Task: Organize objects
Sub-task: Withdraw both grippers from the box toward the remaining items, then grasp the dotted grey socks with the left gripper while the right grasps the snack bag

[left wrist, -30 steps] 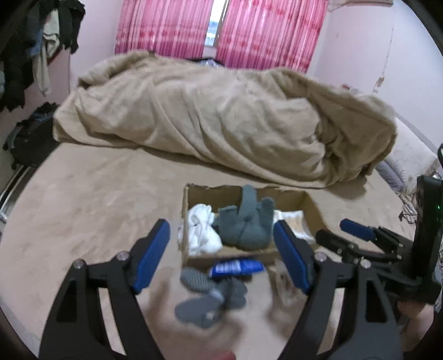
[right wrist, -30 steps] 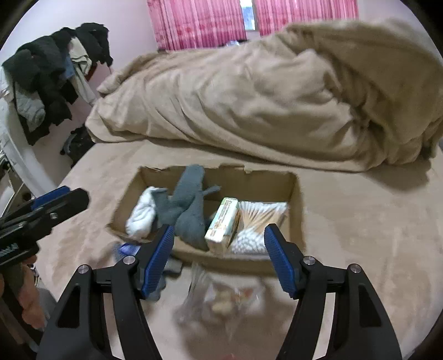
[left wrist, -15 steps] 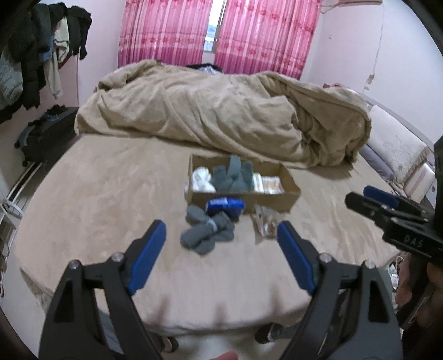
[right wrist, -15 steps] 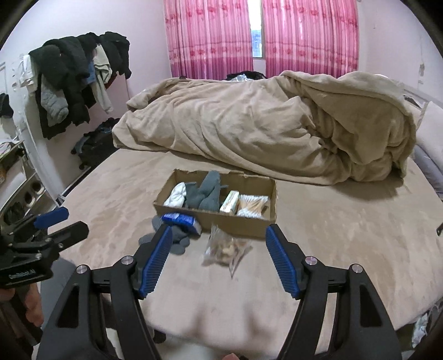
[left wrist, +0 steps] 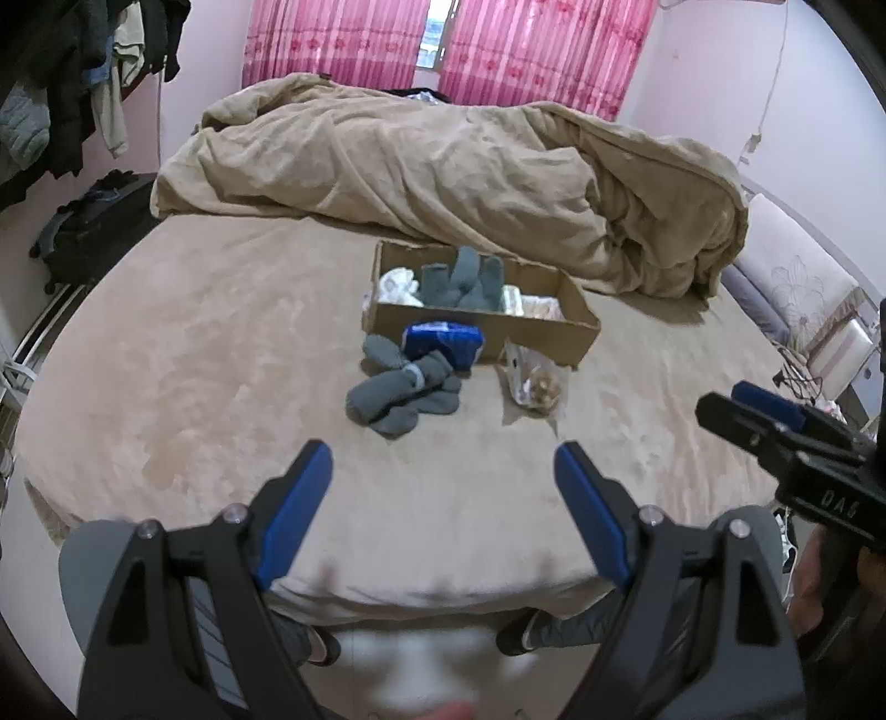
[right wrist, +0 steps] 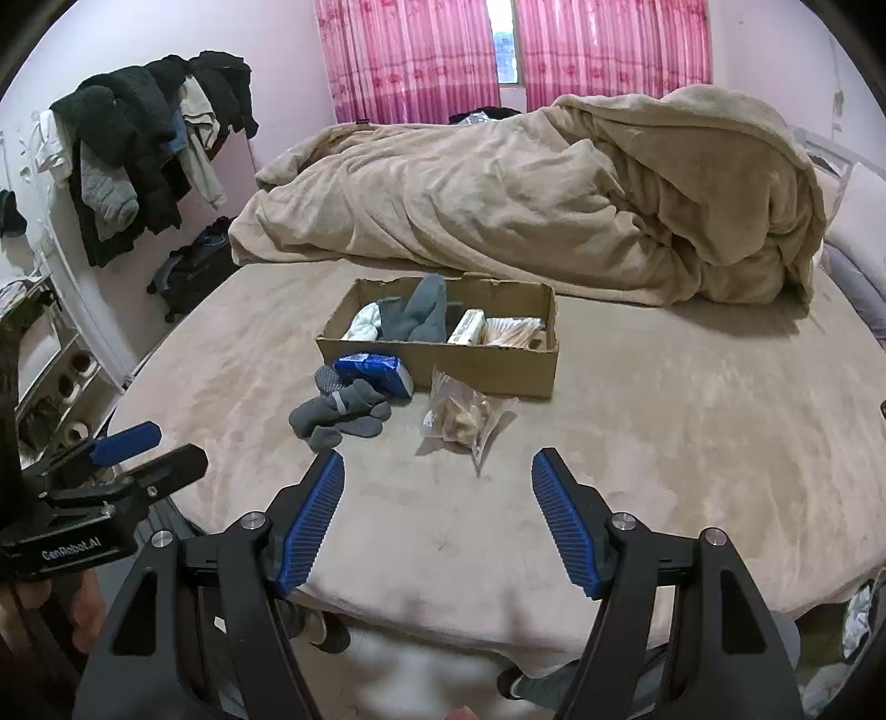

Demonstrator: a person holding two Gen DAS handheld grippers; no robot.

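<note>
Left wrist view: shallow brown cardboard box [left wrist: 554,330] lying open-topped on the beige bed sheet [left wrist: 194,354], holding a crumpled white cloth [left wrist: 398,286] at its left end, upright grey knitted socks [left wrist: 462,279] in the middle, and pale packets toward the right. Leaning against the box's near wall, a blue plastic-wrapped packet [left wrist: 443,342]; touching that packet and spreading toward the camera, a loose heap of grey socks [left wrist: 401,390]; just right of the heap and apart from it, a clear plastic bag of brownish pieces [left wrist: 536,382]. Behind the box, a rumpled tan blanket [left wrist: 443,177] and pink curtains [left wrist: 437,50]. Left gripper [left wrist: 443,465] with blue-padded jaws spread wide, nothing between them, hovering near the bed's front edge, well short of the grey heap, which sits ahead and slightly left of the gap's centre. Right wrist view: same box [right wrist: 487,363], with a cream carton [right wrist: 468,327] and a bundle of cotton swabs [right wrist: 512,332] visible at its right end. Right gripper [right wrist: 437,471] likewise spread wide and holding nothing, with the clear bag [right wrist: 465,418] directly ahead between the two fingertips' lines but not reached, the grey heap [right wrist: 340,415] ahead-left, and the blue packet [right wrist: 374,374] beyond. Dark clothes hanging on the wall [right wrist: 138,144] at far left.
</note>
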